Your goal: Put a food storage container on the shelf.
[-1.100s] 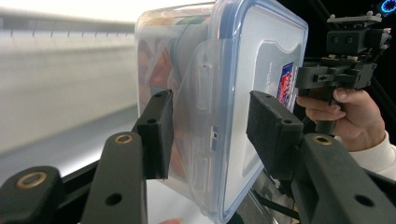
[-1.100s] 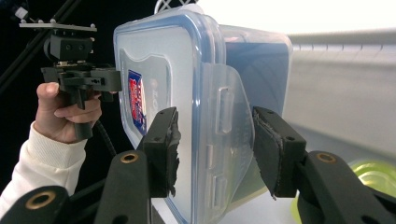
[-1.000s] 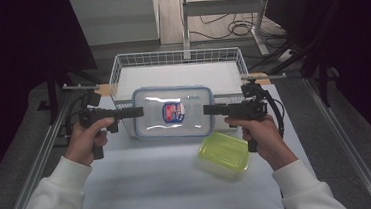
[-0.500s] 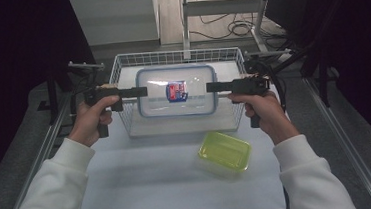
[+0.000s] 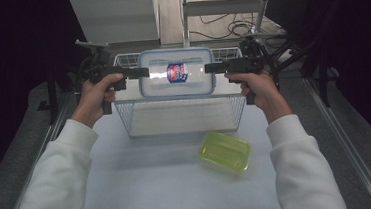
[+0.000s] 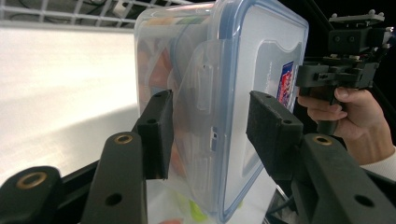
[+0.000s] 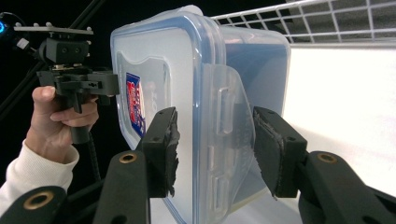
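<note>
A clear plastic container (image 5: pixel 177 77) with a blue-rimmed lid and a red and blue label hangs in the air over the wire basket (image 5: pixel 134 119). My left gripper (image 5: pixel 143 72) is shut on its left end and my right gripper (image 5: pixel 209 68) on its right end. In the left gripper view the two black pads (image 6: pixel 159 133) clamp the container (image 6: pixel 219 93) across its lid and base, with coloured contents showing through the wall. In the right gripper view the pads (image 7: pixel 275 149) clamp the container's (image 7: pixel 201 107) other end, by its side latch.
A yellow-green translucent tub (image 5: pixel 225 150) lies on the white table (image 5: pixel 155 187) in front of the basket, toward the right. Dark stands and cables surround the table's far side. Metal rails run along both table edges.
Both grippers have carried the container up and away from the person, from the table in front of the basket to above the basket. The yellow-green tub has stayed in place.
</note>
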A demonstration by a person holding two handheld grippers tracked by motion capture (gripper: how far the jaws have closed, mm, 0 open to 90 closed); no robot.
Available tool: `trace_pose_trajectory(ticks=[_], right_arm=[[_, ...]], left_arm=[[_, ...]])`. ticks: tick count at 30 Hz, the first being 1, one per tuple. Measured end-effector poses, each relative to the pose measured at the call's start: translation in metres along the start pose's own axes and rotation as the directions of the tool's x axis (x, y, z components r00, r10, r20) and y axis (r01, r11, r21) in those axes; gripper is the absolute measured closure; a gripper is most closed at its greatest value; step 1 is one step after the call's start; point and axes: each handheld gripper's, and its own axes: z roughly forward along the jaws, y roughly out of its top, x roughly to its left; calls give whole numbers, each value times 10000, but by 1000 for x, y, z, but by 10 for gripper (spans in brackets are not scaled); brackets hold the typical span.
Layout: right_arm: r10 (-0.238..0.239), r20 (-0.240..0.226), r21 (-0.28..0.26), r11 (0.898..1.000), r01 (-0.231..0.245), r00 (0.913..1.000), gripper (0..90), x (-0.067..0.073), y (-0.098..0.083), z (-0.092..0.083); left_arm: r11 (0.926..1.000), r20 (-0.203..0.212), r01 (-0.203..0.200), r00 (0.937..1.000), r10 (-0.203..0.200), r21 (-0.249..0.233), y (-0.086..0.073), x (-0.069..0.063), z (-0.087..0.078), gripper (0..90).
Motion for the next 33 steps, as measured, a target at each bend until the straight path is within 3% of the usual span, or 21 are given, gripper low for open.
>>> trace_pose_trajectory(ticks=[6, 7, 14, 18, 21, 27, 29, 33], right_arm=[[174, 124, 15, 9998, -174, 9998, 516, -13, 9, 7], [343, 98, 113, 9993, -344, 9994, 515, -20, 10, 9], [756, -85, -25, 9971, -757, 9971, 513, -30, 10, 10], [1095, 55, -156, 9939, -1094, 9940, 500, -33, 12, 14], [1332, 141, -211, 9909, -1329, 9910, 495, -35, 13, 16], [1758, 411, -212, 9843, -1751, 9836, 472, -36, 15, 19], [2040, 540, -339, 9787, -2024, 9775, 468, -38, 16, 21], [2297, 809, -416, 9730, -2270, 9699, 457, -38, 16, 23]], left_arm=[[9997, 56, 228, 9997, -228, 17, 6, 14, 13, 522], [9995, 61, 298, 9995, -298, -73, 7, 16, 15, 522], [9983, 43, 575, 9983, -575, -83, 10, 18, 19, 524], [9934, 89, 1136, 9935, -1134, -182, 12, 24, 22, 522], [9864, 241, 1636, 9863, -1631, -181, 14, 29, 24, 527], [9788, 168, 2040, 9789, -2037, -190, 18, 33, 29, 516], [9725, 159, 2315, 9728, -2312, -241, 20, 36, 32, 511], [9668, 94, 2535, 9673, -2533, -318, 20, 39, 36, 499]])
